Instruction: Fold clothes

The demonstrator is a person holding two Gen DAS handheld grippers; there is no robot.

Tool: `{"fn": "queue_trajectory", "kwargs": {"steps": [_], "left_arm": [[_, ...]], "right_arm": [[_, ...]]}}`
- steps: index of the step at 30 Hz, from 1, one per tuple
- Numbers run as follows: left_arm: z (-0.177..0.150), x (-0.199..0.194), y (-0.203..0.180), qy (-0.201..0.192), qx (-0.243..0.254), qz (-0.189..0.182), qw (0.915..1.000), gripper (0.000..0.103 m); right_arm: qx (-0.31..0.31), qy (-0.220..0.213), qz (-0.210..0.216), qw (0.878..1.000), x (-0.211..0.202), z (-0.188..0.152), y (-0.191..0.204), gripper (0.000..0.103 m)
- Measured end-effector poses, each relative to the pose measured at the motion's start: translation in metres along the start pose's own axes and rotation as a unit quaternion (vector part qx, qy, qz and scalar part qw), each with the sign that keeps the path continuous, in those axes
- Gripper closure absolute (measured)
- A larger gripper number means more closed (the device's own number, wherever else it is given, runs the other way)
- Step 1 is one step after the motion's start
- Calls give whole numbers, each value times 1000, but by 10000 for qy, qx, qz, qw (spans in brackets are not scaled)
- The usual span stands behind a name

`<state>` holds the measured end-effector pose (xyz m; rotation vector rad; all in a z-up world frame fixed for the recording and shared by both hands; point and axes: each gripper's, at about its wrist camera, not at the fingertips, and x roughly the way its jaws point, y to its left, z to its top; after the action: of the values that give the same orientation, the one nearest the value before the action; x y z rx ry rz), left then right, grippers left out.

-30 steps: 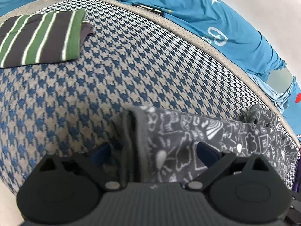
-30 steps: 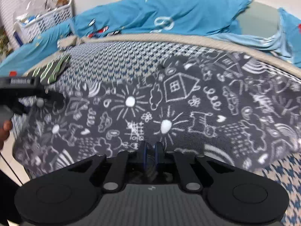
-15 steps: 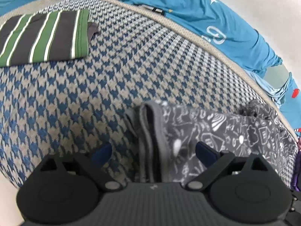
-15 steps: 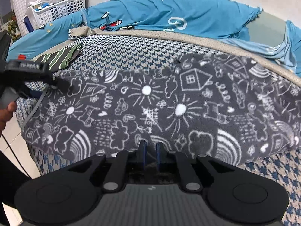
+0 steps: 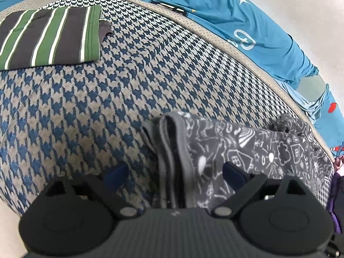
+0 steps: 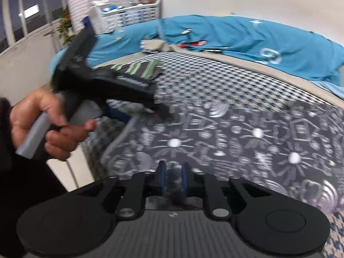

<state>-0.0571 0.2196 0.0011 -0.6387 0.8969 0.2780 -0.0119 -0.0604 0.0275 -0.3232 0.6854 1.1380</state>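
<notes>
The grey doodle-print garment (image 6: 247,142) lies folded on the houndstooth bed (image 5: 90,111), long axis running crosswise. The right gripper (image 6: 173,177) has just been parting, cloth edge between its blue pads (barely released). The left gripper (image 5: 175,173), nearer the layered end, stands spread astride it.

Houndstooth bedcover (image 5: 90,111), blue bedsheet (image 6: 247,38), white basket (image 6: 126,17), potted plant (image 6: 64,25)

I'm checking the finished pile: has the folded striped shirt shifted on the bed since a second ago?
No. The striped shirt lies at the same spot on the checked bed cover, near its beige border; only the camera shifted slightly.
</notes>
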Motion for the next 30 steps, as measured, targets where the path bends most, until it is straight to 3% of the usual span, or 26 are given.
{"fn": "queue_trajectory", "kwargs": {"steps": [9, 21, 30], "left_arm": [[6, 5, -3, 13, 35, 92, 10000, 5], [15, 14, -6, 112, 101, 43, 9999, 5], [13, 16, -5, 172, 140, 32, 9997, 4]], "right_arm": [[-639, 65, 322, 9974, 14, -3, 38, 67], [-1814, -70, 119, 9833, 28, -10, 77, 52], [-2350, -45, -139, 9719, 46, -20, 93, 50]]}}
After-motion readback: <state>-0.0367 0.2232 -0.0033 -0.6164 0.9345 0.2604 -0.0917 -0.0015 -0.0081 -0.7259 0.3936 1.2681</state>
